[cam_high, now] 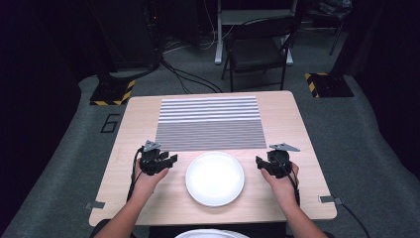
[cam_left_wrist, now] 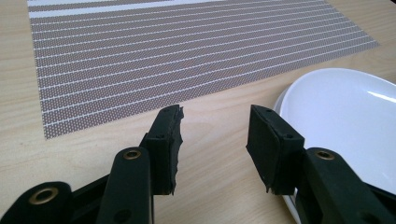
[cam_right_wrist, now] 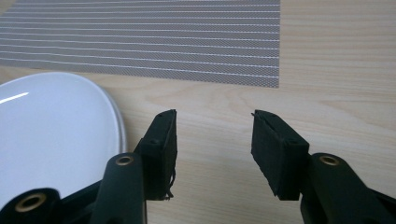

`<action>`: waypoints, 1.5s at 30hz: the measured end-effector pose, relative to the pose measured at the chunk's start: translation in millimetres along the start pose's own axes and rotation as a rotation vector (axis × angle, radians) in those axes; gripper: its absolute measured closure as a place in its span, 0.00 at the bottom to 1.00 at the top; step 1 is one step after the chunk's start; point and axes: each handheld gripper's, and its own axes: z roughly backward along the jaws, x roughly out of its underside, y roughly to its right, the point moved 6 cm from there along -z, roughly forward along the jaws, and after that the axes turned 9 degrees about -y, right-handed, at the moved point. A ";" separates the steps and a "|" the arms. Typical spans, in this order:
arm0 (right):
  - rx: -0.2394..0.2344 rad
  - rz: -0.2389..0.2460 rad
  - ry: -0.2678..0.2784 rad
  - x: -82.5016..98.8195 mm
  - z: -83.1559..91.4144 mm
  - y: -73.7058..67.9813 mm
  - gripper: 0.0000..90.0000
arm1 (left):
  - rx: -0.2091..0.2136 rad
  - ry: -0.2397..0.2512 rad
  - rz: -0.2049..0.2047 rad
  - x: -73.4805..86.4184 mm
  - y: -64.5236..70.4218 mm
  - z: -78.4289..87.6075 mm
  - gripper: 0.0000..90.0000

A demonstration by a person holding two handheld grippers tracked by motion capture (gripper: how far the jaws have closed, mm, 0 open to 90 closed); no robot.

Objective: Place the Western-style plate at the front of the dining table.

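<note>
High view: one plate near the surface's front edge, one striped mat behind; left tongs and right tongs flank it (both part-open, holding nothing).

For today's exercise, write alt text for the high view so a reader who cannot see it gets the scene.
Seen from above, a white plate sits near the front edge of a wooden table, with a person's left gripper and right gripper beside it, one on each side, jaws apart and empty. A striped placemat lies beyond the plate; a chair stands behind the table.
</note>
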 end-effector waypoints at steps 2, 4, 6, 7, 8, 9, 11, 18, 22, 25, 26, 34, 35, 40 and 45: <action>-0.013 0.003 0.004 0.2 1.5 -4.8 0.56 | 0.002 -0.002 0.003 -0.6 1.4 0.7 0.60; -0.017 0.006 0.005 0.3 3.2 -8.4 0.56 | 0.006 -0.003 0.010 -1.1 2.8 2.0 0.60; -0.027 0.005 0.006 0.1 4.7 -11.0 0.56 | 0.002 0.004 0.007 -2.4 3.7 3.5 0.60; -0.032 0.002 0.010 -0.3 5.8 -13.4 0.56 | 0.005 -0.001 0.008 -2.8 4.1 4.5 0.60; -0.031 0.005 0.013 -0.4 6.3 -14.2 0.56 | 0.006 0.000 0.006 -3.3 4.4 5.2 0.61; -0.033 -0.002 0.011 -0.2 7.0 -15.4 0.56 | 0.013 0.001 0.005 -4.1 5.1 6.5 0.61; -0.040 -0.010 0.012 0.0 8.2 -17.9 0.55 | 0.024 0.006 0.011 -5.6 7.1 9.0 0.61; -0.073 -0.055 0.002 5.2 9.4 -21.7 0.57 | 0.033 0.011 0.023 -3.0 16.5 13.3 0.64; -0.087 -0.081 -0.008 7.8 10.6 -25.2 0.59 | 0.026 0.013 0.023 -0.9 20.5 13.2 0.64; -0.080 -0.087 -0.009 9.4 12.7 -28.1 0.59 | 0.023 0.004 0.017 0.8 23.8 13.2 0.63; -0.080 -0.086 -0.008 9.8 13.0 -28.7 0.59 | 0.021 0.003 0.013 1.4 25.6 12.6 0.63; -0.090 -0.090 -0.020 14.1 11.7 -33.7 0.62 | 0.045 0.008 0.044 7.7 28.9 9.6 0.62; -0.085 -0.090 -0.015 14.5 11.5 -34.5 0.62 | 0.047 0.007 0.050 8.9 29.5 9.8 0.63; -0.080 -0.082 -0.001 15.6 12.2 -38.6 0.62 | 0.043 0.017 0.064 13.2 29.2 8.8 0.63; -0.083 -0.085 0.007 16.9 10.1 -40.1 0.65 | 0.053 -0.005 0.064 19.7 30.0 4.9 0.64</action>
